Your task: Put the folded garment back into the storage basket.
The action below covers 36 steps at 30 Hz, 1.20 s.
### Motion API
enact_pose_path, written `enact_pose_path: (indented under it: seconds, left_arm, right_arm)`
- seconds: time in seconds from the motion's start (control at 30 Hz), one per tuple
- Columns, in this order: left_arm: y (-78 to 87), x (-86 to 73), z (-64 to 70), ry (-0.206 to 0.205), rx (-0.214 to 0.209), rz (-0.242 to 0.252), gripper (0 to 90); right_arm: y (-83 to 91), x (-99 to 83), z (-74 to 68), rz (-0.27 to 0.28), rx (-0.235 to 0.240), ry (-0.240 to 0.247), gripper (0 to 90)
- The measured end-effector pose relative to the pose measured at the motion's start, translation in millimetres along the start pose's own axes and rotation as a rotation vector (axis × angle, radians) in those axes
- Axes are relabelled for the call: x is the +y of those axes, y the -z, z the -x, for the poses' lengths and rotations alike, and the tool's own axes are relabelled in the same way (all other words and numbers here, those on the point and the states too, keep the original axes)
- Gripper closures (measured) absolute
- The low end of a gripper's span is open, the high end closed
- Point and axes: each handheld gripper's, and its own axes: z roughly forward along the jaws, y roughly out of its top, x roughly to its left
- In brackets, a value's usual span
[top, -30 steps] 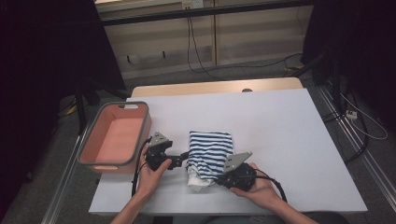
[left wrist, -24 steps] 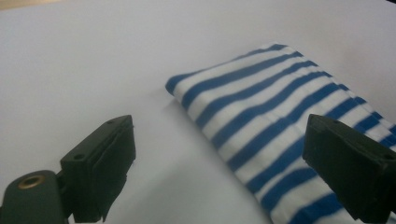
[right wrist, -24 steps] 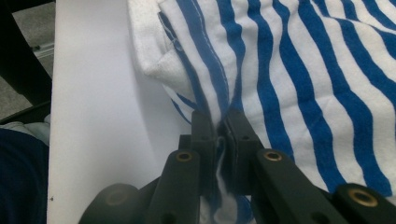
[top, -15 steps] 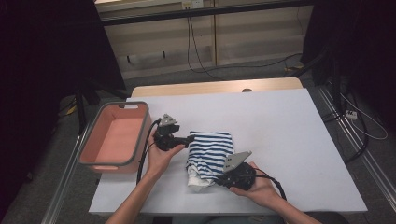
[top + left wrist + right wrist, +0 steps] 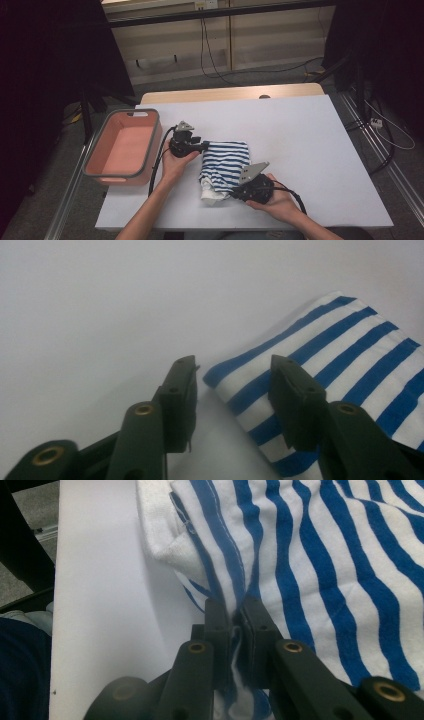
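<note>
Right gripper (image 5: 234,611) clamps the blue-and-white striped folded towel (image 5: 225,162); left gripper (image 5: 234,377), jaws apart astride its corner, apparently must close next.

So the towel (image 5: 224,162) is blue-and-white striped terry, folded into a rough rectangle, lying flat on the tabletop (image 5: 310,150) closer to my near edge, left of the middle. Its near-left corner is bunched up with the plain white underside showing. A fold of that near end is pinched in my right gripper (image 5: 234,611).
</note>
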Motion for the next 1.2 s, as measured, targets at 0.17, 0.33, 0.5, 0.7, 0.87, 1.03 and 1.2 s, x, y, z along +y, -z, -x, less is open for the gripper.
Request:
enact_pose_path:
  seconds: [0.17,0.33,0.5,0.7,0.87,1.03,1.2]
  left_arm:
    - [-6.7,-3.3,1.3,-0.010,-0.030,-0.036,57.8]
    - [-13.2,-7.3,2.4,-0.054,0.001,-0.079,58.6]
    - [-13.7,-9.0,-0.1,-0.026,-0.015,-0.073,58.8]
    - [-15.5,-8.8,8.3,-0.039,0.004,-0.079,49.6]
    - [-16.0,-9.8,11.9,-0.050,0.004,-0.075,55.0]
    - [-16.2,-11.2,12.9,-0.025,0.011,-0.060,61.4]
    - [-16.4,-11.6,13.1,-0.007,-0.007,-0.051,75.2]
  right_arm:
    - [0.0,-0.1,-0.7,0.001,-0.005,0.001,83.6]
    - [-0.1,-0.3,-1.2,0.000,-0.009,0.001,83.6]
    - [0.0,-0.2,-1.7,-0.002,-0.010,0.002,83.6]
    - [-0.1,-0.2,-1.5,-0.002,-0.009,0.003,83.5]
    - [-0.1,-0.1,-1.9,-0.002,-0.011,0.003,83.4]
    - [-0.1,-0.3,-1.5,-0.001,-0.009,0.005,83.4]
    - [-0.1,-0.3,-1.6,-0.002,-0.009,0.006,83.4]
